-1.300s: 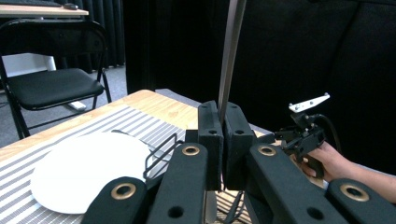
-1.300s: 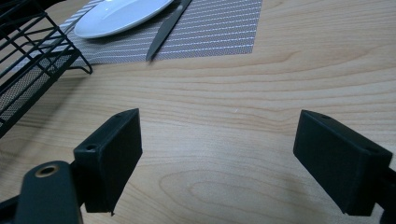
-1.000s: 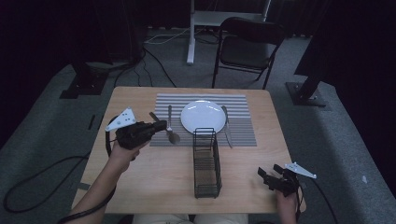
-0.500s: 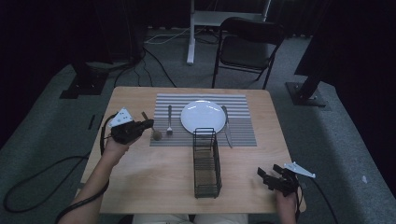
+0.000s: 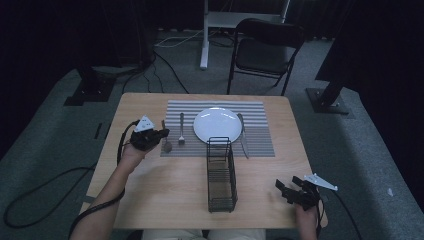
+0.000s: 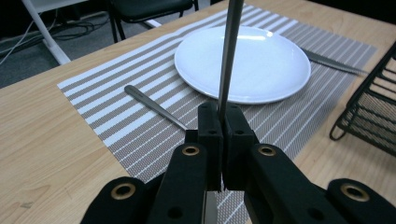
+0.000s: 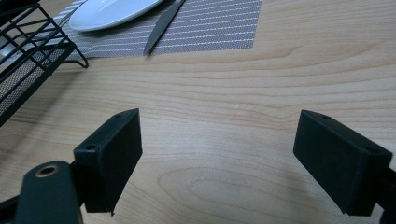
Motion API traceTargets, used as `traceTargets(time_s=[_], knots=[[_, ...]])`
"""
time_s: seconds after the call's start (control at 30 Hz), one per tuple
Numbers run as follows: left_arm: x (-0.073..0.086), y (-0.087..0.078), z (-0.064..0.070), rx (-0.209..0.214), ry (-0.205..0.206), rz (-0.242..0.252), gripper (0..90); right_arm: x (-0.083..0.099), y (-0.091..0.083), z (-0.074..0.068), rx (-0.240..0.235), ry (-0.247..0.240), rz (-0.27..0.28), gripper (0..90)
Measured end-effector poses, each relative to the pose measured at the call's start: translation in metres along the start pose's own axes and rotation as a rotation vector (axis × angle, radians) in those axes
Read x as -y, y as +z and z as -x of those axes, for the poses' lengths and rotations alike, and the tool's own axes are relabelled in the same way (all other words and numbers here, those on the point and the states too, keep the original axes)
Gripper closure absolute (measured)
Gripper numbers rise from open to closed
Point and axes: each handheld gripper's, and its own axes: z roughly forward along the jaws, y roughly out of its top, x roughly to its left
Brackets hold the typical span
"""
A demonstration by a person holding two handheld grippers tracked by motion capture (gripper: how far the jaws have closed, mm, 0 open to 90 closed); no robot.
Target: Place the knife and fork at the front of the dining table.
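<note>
Left gripper (image 6: 219,135) pinched tight on spoon (image 6: 229,56) by handle, hovering over placemat (image 5: 257,142) left edge beside fork (image 5: 181,131), lining up place setting round plate (image 5: 217,125) I reckon. Right gripper (image 7: 219,163) spread wide, parked idle near table corner. Since earlier frame: left moved back in beside fork.

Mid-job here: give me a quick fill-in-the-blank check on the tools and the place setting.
The left tool is ____ on the slim metal spoon.
The right tool is ____ over the light wooden table.
In the high view, the steel knife lies to the ____ of the round white plate.
Missing words: shut; open; right.
</note>
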Motion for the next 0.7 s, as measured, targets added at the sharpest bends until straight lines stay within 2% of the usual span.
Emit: traceTargets(time_s=[0.2, 0.27, 0.4, 0.53, 0.63, 0.7], knots=[[0.004, 0.004, 0.0, -0.014, -0.024, 0.017, 87.7, 0.0, 0.0, 0.0, -0.001, 0.001, 0.006, 14.9], [0.008, 0.008, 0.0, -0.02, -0.017, -0.002, 87.2, 0.0, -0.001, 0.0, -0.002, 0.003, 0.005, 14.9], [0.021, 0.016, 0.0, -0.026, -0.039, -0.023, 87.3, 0.0, 0.0, 0.0, -0.003, 0.001, 0.004, 14.9], [0.032, 0.025, 0.0, -0.053, -0.053, -0.039, 87.3, 0.0, 0.0, 0.0, -0.002, -0.001, 0.0, 14.9], [0.035, 0.029, -0.004, -0.064, -0.095, -0.026, 87.1, 0.0, 0.0, 0.0, -0.002, 0.001, 0.004, 14.9], [0.035, 0.033, -0.007, -0.073, -0.104, -0.032, 86.8, 0.0, 0.0, 0.0, -0.001, -0.001, 0.002, 14.9]])
